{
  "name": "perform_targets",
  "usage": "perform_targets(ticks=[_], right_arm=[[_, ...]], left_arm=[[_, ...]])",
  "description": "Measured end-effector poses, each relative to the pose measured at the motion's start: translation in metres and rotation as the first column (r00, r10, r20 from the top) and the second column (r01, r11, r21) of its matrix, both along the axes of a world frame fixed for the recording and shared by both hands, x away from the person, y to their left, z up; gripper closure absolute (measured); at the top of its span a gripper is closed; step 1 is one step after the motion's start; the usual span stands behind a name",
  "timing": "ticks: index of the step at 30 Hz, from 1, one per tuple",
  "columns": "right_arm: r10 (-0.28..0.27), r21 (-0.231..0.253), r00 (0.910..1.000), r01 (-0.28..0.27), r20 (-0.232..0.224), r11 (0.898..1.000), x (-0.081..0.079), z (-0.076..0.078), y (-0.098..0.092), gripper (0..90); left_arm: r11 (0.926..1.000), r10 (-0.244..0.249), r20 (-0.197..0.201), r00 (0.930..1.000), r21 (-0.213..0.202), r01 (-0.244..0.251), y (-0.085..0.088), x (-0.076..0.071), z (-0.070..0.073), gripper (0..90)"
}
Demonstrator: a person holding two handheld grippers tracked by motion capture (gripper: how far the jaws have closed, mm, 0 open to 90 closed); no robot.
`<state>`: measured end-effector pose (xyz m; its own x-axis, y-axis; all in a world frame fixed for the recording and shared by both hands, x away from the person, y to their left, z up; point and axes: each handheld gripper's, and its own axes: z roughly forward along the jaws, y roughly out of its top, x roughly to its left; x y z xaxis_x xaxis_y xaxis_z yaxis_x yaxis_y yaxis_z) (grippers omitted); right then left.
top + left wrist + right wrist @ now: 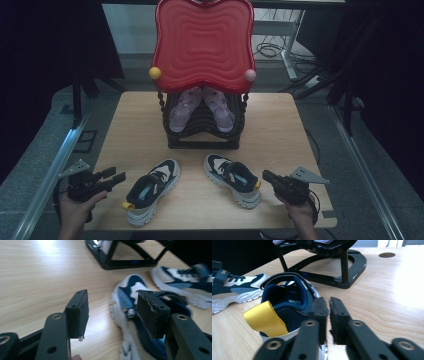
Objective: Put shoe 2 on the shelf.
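I read this as a pair of sneakers waiting to go onto the black shoe rack [202, 131], which sits at 12 o'clock on the table [280, 125] under a red tray-like top [202, 42] and already carries 2 pale pink shoes [200, 107] on its upper tier. The 2 navy and white sneakers lie on the wood in front of the rack, toes angled toward it, so each hand has its own shoe close by. The left sneaker [150, 190] is at about 7 o'clock and the right sneaker [232, 179] at about 5 o'clock. My left gripper [116, 176] stands released, jaws wide apart with nothing between them, aimed at the left sneaker's side [130, 312], which looks like a spread set to span the shoe's collar. My right gripper [265, 175] sits just behind the right sneaker's heel, beside its yellow pull tab [265, 318]; its jaws are nearly together with a thin gap and nothing pinched between them. I think that narrow setting suits nipping the heel collar or tab, though the close view leaves it unclear whether the left jaw brushes the heel fabric.
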<state>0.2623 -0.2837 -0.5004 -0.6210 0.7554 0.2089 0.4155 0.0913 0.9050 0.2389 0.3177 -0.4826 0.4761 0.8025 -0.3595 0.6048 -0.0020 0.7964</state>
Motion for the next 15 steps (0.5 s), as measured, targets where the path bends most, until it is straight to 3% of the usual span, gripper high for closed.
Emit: perform_targets(ticks=[8,15], right_arm=[[-0.03,0.033,0.9995,0.03,-0.001,0.999,0.001,0.003,-0.004,72.8],[-0.051,0.045,0.9987,0.051,-0.007,0.998,0.002,0.004,-0.01,64.7]], left_arm=[[0.9962,-0.083,-0.012,0.9965,-0.027,0.082,-0.014,-0.002,0.003,42.7],[0.9916,-0.129,-0.021,0.9914,-0.014,0.129,-0.028,-0.002,0.003,42.5]])
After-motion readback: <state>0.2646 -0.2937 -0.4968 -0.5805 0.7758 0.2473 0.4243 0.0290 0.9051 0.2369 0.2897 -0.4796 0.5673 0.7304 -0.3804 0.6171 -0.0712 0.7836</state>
